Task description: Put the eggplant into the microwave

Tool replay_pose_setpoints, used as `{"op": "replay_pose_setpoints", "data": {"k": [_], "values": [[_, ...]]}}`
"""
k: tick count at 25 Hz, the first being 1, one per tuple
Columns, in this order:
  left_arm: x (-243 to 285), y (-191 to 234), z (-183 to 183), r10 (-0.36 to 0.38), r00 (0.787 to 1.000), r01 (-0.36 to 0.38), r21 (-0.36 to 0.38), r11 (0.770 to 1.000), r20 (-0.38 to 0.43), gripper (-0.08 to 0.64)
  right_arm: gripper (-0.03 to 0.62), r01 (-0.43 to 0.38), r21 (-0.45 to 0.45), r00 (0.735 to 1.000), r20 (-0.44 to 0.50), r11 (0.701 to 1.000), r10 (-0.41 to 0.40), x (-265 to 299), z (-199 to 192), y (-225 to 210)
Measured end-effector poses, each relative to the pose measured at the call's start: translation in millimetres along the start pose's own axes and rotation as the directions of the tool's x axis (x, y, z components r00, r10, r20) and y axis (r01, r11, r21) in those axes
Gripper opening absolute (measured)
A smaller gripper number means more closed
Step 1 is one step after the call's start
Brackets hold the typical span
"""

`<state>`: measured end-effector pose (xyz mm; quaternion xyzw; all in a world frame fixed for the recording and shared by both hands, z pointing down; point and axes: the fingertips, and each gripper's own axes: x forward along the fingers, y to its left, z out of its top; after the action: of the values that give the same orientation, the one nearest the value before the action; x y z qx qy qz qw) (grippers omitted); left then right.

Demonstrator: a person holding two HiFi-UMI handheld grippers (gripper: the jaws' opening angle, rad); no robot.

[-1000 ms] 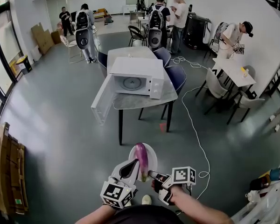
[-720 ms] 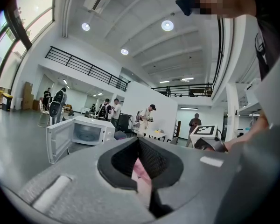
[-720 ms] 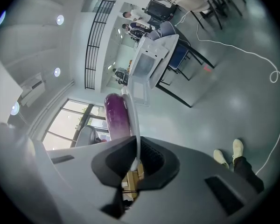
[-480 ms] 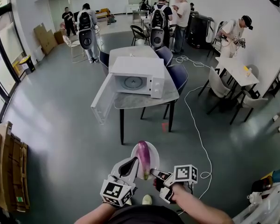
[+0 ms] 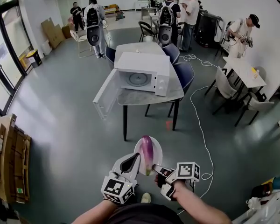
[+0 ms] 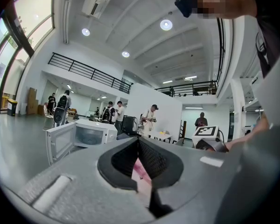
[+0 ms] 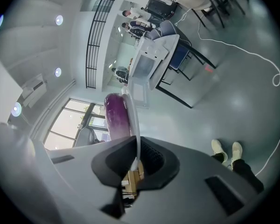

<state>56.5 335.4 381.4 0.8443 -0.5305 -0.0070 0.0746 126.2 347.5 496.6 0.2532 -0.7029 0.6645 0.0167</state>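
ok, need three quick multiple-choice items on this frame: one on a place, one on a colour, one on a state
1. Where is the eggplant?
A) in a sink
B) on the plate held by the left tool and the right tool
C) in a basket

2. What colour is the microwave?
A) black
B) red
C) white

3. How is the microwave door?
A) open
B) shut
C) taken off

Answers:
1 B: the eggplant lies on the plate, and each gripper view shows the plate between that tool's jaws.
2 C: its casing is white all over in the head view.
3 A: the door hangs swung out to the left of the cavity, and the turntable inside shows.
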Motion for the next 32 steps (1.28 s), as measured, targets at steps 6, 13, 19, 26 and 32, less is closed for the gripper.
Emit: {"op": "replay_pose_setpoints", "data": {"k": [6,13,19,26,32], "values": [[20,13,-2,-0.005,1.000,0.005,-0.011,1.000,-0.001,0.009,0.017,0.005,0.015,1.000,0.004,1.000,-0.005,13,19,-2],[69,56,0,-0.041,0.999,0.041,-0.017,0.999,-0.007,0.009,0.017,0.016,0.035,0.999,0.029,0.999,-0.017,52,67,3],[120,108,19,-0.090,0.996,0.090,0.007,0.996,-0.005,0.009,0.017,0.009,0.031,0.998,0.066,0.999,-0.011,100,124,24],[173,164,36,-0.145,0.989,0.145,0.010,0.989,0.001,0.009,0.017,0.001,0.063,0.990,0.143,0.998,-0.010,148,189,40],[203,203,39,-0.161,0.987,0.161,-0.002,0.987,0.000,0.009,0.017,-0.002,0.091,0.981,0.191,0.996,-0.015,181,233,45]]}}
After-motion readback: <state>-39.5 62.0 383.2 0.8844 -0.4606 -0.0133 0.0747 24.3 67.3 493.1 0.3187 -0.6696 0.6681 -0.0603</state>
